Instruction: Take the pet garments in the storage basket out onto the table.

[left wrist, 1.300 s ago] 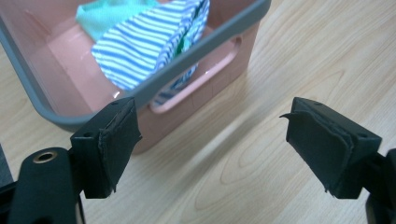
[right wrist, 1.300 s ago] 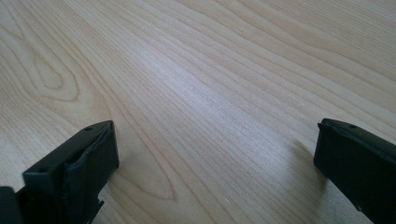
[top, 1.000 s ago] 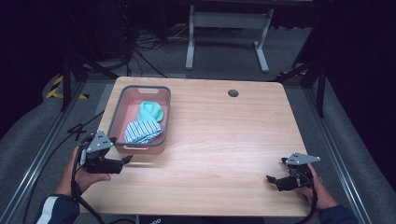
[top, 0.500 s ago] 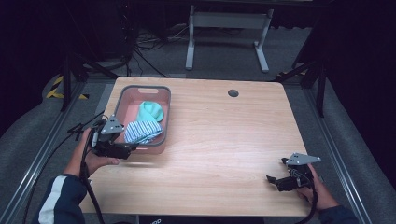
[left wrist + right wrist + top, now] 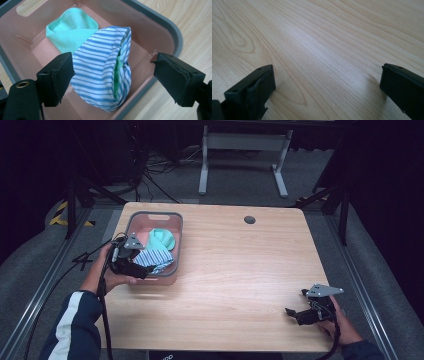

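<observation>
In the high view, the left claw [image 5: 142, 270] hangs at the near rim of the pink bin [image 5: 177, 227] on the table [image 5: 240, 265], while the right claw [image 5: 295, 314] rests far off, jaws apart. The left gripper view shows wide-apart jaws flanking the striped cloth [image 5: 100, 75], not yet pinching; next comes lowering and closing. In the right gripper view, spread jaws hold nothing over bare wood.

— What sits in the pink basin [image 5: 176, 227] at the table's far left?

— Two cloths. A blue-and-white striped cloth [image 5: 100, 72] is bunched at the near end, rising in a rounded mound, with a sliver of green showing in its fold.

— And the other?

— A mint-green mesh cloth [image 5: 71, 30] lies crumpled at the far side, touching the striped one and partly tucked beneath it.

— The basin itself?

— Grey-rimmed, upright, flat on the wood.
</observation>
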Demonstrator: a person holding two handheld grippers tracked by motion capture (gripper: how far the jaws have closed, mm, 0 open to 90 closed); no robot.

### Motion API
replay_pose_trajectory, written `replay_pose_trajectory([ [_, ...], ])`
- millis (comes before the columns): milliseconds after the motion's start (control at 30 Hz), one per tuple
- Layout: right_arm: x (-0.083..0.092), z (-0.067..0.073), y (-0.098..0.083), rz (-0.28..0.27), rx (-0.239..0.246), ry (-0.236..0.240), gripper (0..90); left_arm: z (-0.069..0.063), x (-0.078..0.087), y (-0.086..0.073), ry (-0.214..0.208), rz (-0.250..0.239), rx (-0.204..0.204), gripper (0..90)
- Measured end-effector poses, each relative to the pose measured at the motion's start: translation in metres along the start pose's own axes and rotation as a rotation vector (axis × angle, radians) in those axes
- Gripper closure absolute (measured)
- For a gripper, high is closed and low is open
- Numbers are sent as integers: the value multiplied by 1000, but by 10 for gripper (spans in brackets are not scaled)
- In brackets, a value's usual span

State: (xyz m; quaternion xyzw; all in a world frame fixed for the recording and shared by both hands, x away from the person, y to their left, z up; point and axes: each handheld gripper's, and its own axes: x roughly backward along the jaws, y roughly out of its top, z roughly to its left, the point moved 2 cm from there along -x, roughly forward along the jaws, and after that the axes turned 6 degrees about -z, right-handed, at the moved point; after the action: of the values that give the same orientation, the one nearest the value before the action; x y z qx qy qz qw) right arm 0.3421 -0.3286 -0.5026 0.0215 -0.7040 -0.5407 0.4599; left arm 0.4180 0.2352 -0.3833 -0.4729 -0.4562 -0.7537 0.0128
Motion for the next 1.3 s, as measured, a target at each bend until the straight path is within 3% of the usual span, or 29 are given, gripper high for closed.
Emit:
replay_pose_trajectory([
  [333, 0, 0, 0, -1, 0, 0, 4, 20, -31, 14, -8, 101, 9, 165],
  [533, 1, 0, 0, 1, 1, -1, 4, 26, -46, 20, -3, 125, 6, 165],
  [667, 1, 0, 0, 1, 0, -2, 5, 33, -63, 22, -5, 171, 37, 165],
  [933, 1, 0, 0, 1, 0, -3, 4, 43, -80, 22, -25, 241, 48, 177],
  [967, 1, 0, 0, 1, 0, -3, 4, 47, -86, 24, -31, 279, 42, 175],
  [1100, 1, 0, 0, 1, -1, -4, 4, 50, -92, 25, -48, 305, 42, 172],
  [1200, 0, 0, 0, 0, -7, -11, 4, 54, -102, 21, -42, 369, 26, 171],
  [1267, 0, 1, 0, 0, -13, -18, 3, 57, -108, 15, -61, 394, 64, 154],
  [1300, 0, 1, 0, 0, -13, -18, 3, 57, -108, 15, -61, 394, 64, 154],
])
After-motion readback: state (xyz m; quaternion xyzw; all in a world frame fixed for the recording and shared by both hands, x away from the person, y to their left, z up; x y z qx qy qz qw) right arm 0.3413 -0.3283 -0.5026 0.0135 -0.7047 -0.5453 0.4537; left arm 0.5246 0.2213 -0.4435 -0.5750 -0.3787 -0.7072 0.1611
